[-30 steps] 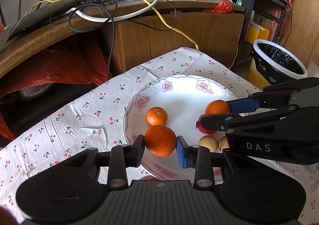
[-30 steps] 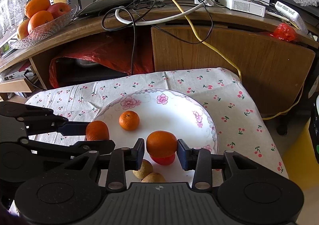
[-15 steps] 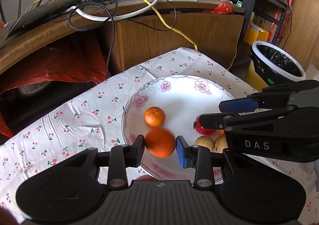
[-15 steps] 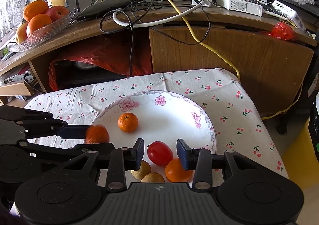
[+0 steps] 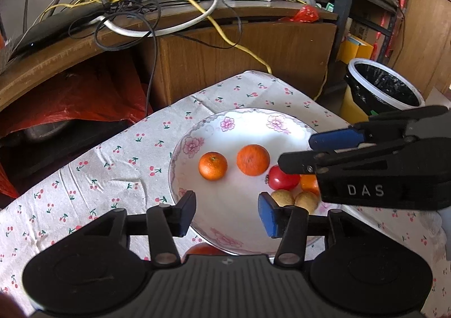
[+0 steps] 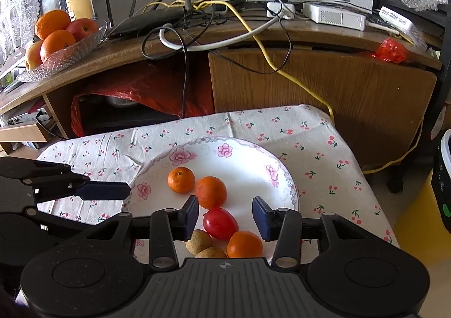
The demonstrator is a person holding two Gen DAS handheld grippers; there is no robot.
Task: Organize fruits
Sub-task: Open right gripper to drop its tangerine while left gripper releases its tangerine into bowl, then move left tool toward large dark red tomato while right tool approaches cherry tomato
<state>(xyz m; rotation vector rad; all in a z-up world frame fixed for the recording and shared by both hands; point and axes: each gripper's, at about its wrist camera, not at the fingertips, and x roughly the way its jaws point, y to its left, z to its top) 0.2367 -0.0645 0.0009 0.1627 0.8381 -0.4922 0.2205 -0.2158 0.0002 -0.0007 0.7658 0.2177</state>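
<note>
Now that both oranges are released, left tool (image 5: 227, 212) and right tool (image 6: 224, 215) gape empty over the plate (image 6: 287, 177); one orange (image 5: 252, 159) lies mid-plate, the other (image 6: 244, 244) by the tomato (image 6: 220, 223); fruit on the surface looks gathered.

Daylight fills both views, bright and slightly washed. The white plate (image 6: 282, 177) glares at its far centre, and the fruit on it casts soft shadows toward the near left. The cupboard recess (image 6: 135, 109) on the far left sits dim. Focus is sharp throughout, with no motion blur. Fisheye distortion bends the wooden shelf edge (image 5: 84, 50) into a curve, and the frame corners fall to black vignette.
</note>
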